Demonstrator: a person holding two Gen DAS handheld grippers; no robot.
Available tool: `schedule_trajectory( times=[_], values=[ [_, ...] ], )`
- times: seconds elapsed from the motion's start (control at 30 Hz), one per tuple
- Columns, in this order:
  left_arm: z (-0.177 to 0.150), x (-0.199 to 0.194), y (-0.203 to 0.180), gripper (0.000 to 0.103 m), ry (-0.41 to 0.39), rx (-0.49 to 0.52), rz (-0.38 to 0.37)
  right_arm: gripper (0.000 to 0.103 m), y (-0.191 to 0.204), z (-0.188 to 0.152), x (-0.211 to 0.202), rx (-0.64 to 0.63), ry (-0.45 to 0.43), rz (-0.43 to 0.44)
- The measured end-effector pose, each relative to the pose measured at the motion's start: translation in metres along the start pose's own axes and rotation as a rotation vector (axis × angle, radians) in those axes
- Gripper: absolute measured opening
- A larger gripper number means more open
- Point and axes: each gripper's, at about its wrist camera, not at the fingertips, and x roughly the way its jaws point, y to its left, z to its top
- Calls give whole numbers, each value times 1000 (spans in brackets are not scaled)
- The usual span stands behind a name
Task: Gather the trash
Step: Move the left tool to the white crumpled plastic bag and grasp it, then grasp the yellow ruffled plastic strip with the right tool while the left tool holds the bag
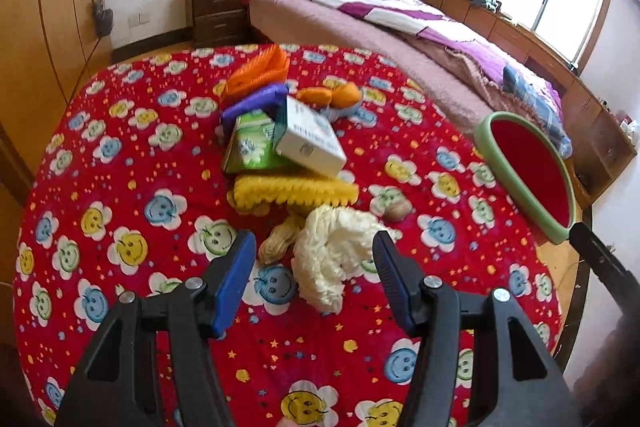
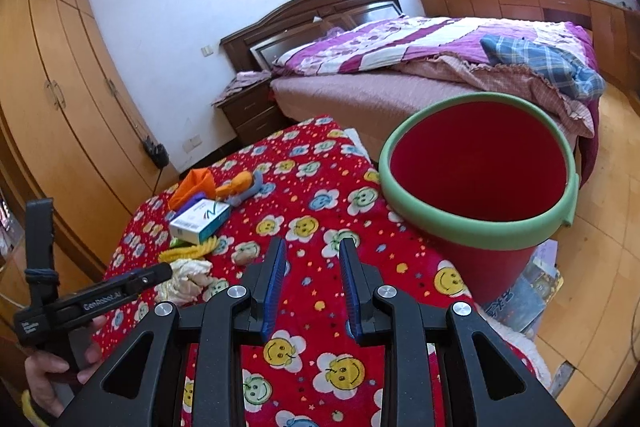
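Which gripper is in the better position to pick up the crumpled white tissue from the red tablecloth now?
The left. The left gripper is open with the crumpled white tissue right between its fingers. The right gripper points at bare cloth near the red bucket, away from the tissue.

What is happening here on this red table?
A person is collecting trash with two handheld grippers. The left gripper is open above a crumpled white tissue and holds nothing yet. The right gripper is empty, with jaws narrowly apart, near the red bucket. More litter, including a white box, remains.
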Motion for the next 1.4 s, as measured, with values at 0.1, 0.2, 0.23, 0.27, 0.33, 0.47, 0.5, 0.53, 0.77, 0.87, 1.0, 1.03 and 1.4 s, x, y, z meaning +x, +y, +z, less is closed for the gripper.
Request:
schedule_trajectory(
  times=[0.1, 0.2, 0.23, 0.27, 0.33, 0.47, 0.5, 0.53, 0.77, 0.87, 1.0, 1.03, 1.4],
  values=[
    [-3, 10, 2, 61, 23, -5, 7, 28, -1, -3, 3, 4, 12, 1],
    [-5, 18, 3, 61, 39, -11, 12, 28, -4, -4, 6, 11, 20, -1],
    [-5, 20, 3, 61, 42, -12, 13, 28, -5, -4, 7, 14, 22, -2],
    [-6, 22, 3, 61, 45, -12, 13, 28, -7, -4, 8, 17, 25, -3],
    [-6, 24, 2, 61, 48, -12, 12, 28, -9, -5, 10, 23, 31, -3],
    [-6, 27, -1, 61, 48, 0, 17, 28, -11, -7, 13, 31, 44, -3],
    [-6, 27, -2, 61, 46, 4, 19, 28, -11, -7, 13, 32, 45, -3],
    [-6, 28, -2, 61, 44, 6, 21, 28, -11, -7, 14, 32, 47, -3],
    [-4, 30, 1, 56, 37, -14, 15, 28, -10, -9, 16, 31, 55, -2],
    [-4, 28, 1, 47, 31, -11, -10, 28, -9, -9, 17, 31, 61, 0],
    [-5, 26, -1, 34, 24, 2, -27, 28, -8, -9, 19, 27, 66, 3],
    [-5, 26, -2, 32, 21, 5, -29, 28, -7, -9, 19, 25, 67, 4],
    [-2, 4, 3, 28, -35, 1, -21, 28, 3, -8, 22, 3, 78, 17]
  ],
)
